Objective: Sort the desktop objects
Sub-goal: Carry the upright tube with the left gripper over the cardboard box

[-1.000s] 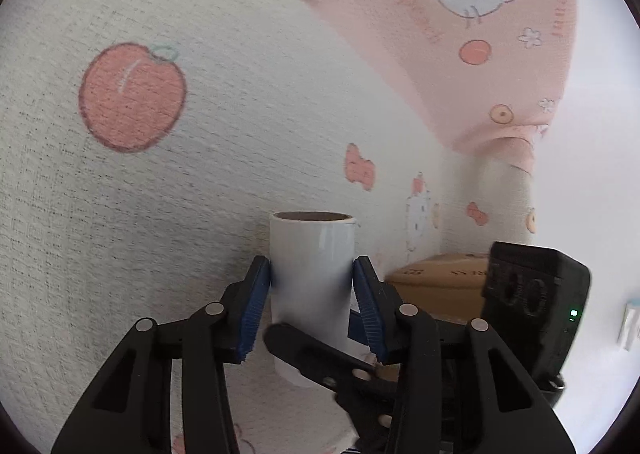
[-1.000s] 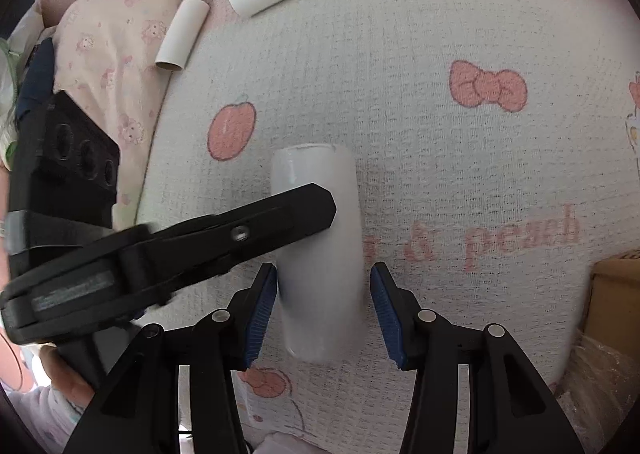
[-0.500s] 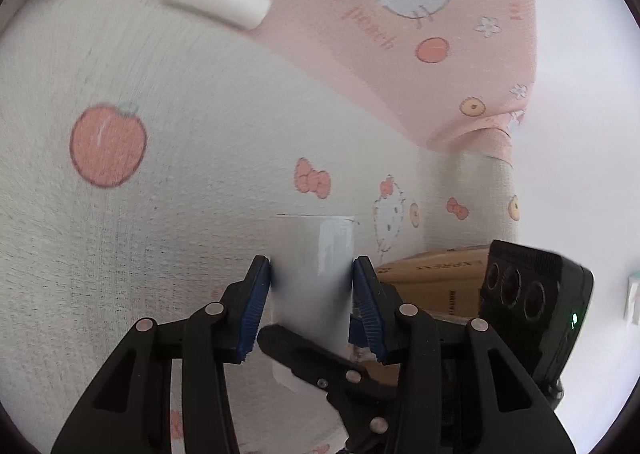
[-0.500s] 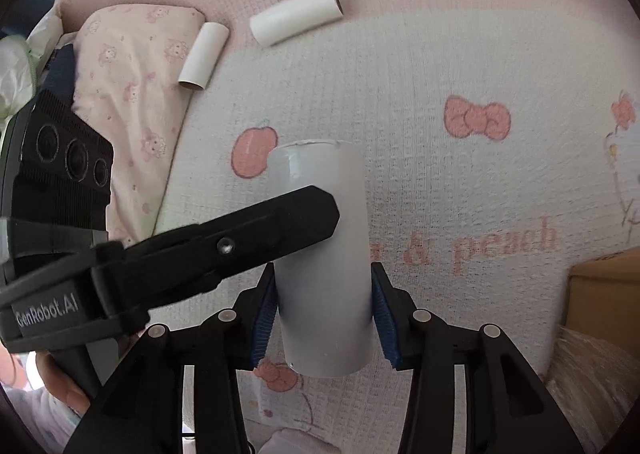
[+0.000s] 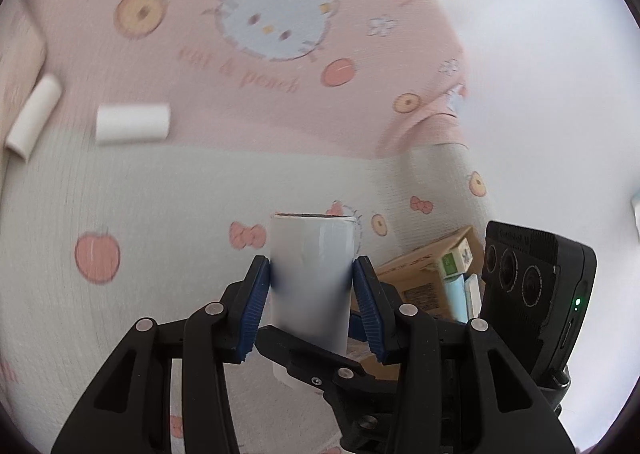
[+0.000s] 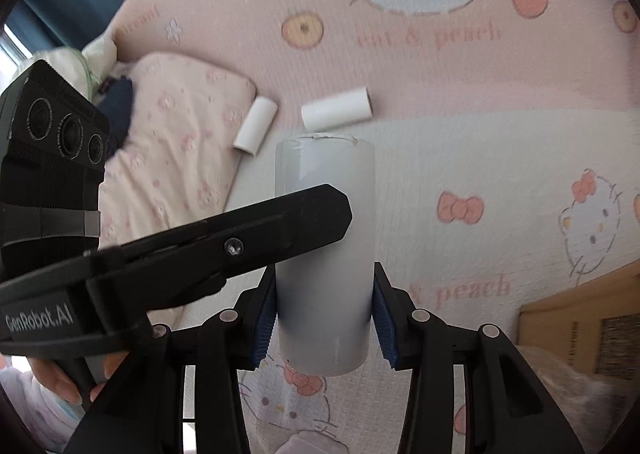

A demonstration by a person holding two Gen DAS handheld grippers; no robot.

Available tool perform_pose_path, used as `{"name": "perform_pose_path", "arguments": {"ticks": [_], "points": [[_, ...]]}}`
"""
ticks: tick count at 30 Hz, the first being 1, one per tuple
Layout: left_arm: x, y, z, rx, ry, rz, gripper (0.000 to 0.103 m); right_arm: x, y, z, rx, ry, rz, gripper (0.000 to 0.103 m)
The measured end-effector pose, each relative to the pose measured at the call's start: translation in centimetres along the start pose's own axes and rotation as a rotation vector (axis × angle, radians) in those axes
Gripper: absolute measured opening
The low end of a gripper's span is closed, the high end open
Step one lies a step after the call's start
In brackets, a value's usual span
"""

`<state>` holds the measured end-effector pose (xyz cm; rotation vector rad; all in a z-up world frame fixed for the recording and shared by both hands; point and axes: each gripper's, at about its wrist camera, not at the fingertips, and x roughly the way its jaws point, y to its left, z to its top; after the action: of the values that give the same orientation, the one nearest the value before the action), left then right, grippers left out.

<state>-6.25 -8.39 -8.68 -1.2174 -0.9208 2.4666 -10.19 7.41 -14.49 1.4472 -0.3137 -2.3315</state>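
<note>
Under everything lies my pink-and-white blanket point(image 6: 500, 158) printed with cats, bows and peaches. A flowered pillow point(image 6: 176, 158) sits at its left edge in the right wrist view. A cardboard box point(image 5: 424, 274) stands open at the blanket's right side, with small packages inside; its corner also shows in the right wrist view point(image 6: 580, 326). The large white roll point(image 5: 312, 282) is off the blanket, upright in both views, held by both my tools at once. My left gripper point(image 5: 312, 302) has its blue pads pressed on the roll's two sides, partly closed to the roll's width. My right gripper point(image 6: 324, 318) clamps the same roll point(image 6: 326, 238) lower down, pads touching both sides. Two small white tubes point(image 6: 336, 114) point(image 6: 256, 126) lie on the blanket beyond, near the pillow, apart from each other.
</note>
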Motion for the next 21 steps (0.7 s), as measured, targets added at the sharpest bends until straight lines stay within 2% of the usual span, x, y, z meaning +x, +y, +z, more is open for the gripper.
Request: {"name": "perform_pose_path", "arguments": {"ticks": [3,12,18,21], "points": [[-0.6,-2.4,0.5,0.056,-0.011,-0.004,0.047,-1.4,0.4,0.5,-0.011,-0.032,-0.026,0.041],[-0.4,-7.9,2.2,0.119,-0.009,-0.069,0.047,-7.1,-0.8,1.3,-0.011,-0.117,-0.1,0.041],[0.6,-13.8,3.2,0.247,-0.024,-0.086,0.047,-11.7,-3.2,2.2,0.032,-0.183,-0.138,0.041],[1.9,-16.7,3.4,0.299,-0.003,-0.098,0.047,-13.5,-4.7,2.4,0.069,-0.195,-0.155,0.041]]}}
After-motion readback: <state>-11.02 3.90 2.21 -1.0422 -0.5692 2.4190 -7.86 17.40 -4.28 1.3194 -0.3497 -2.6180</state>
